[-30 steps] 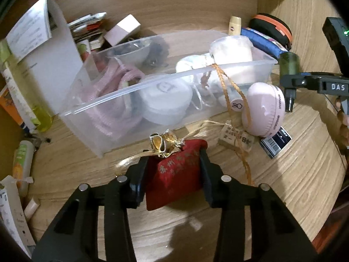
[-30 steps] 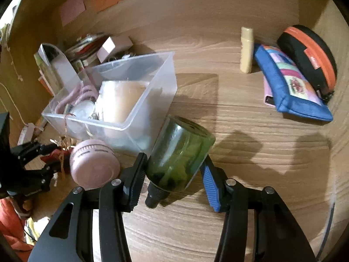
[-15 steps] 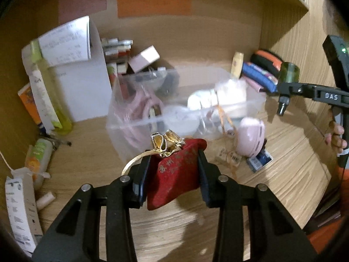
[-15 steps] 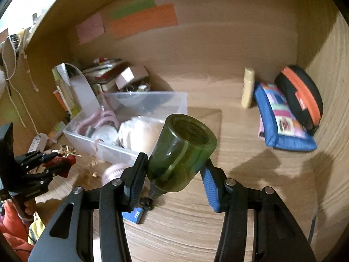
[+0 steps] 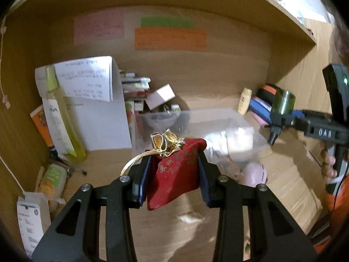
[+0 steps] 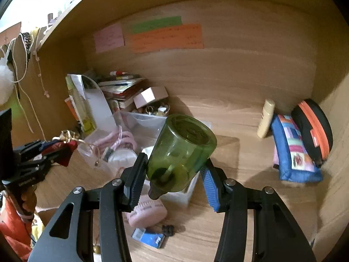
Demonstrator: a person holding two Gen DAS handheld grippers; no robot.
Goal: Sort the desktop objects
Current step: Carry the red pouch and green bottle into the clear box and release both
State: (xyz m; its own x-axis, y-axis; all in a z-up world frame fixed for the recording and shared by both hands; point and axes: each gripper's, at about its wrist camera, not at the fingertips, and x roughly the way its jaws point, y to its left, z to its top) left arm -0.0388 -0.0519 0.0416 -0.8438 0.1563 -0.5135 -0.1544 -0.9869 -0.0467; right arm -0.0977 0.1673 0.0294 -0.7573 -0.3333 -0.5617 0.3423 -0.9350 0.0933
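My left gripper [image 5: 174, 174] is shut on a red cloth pouch [image 5: 176, 172] with a gold tie and cord, held up in the air in front of the clear plastic bin [image 5: 218, 120]. My right gripper [image 6: 172, 176] is shut on a green glass bottle [image 6: 183, 150], upside down with its dark cap towards me, held above the bin's [image 6: 144, 120] near right corner. The bin holds a pink coiled cord [image 6: 122, 137] and white round items. The right gripper and bottle [image 5: 283, 102] show at the right of the left wrist view. The pouch [image 6: 63, 150] shows at the left of the right wrist view.
A pink round case [image 6: 148, 209], a blue packet [image 6: 150, 238] and a small black clip lie on the desk in front of the bin. A blue pouch [image 6: 292, 150], an orange-black case [image 6: 314, 126] and a cream tube [image 6: 266, 118] sit at the right wall. Books, papers and bottles crowd the left.
Both grippers have risen well above the desk with their objects still held. The views now tilt up to the back wall with its coloured notes.
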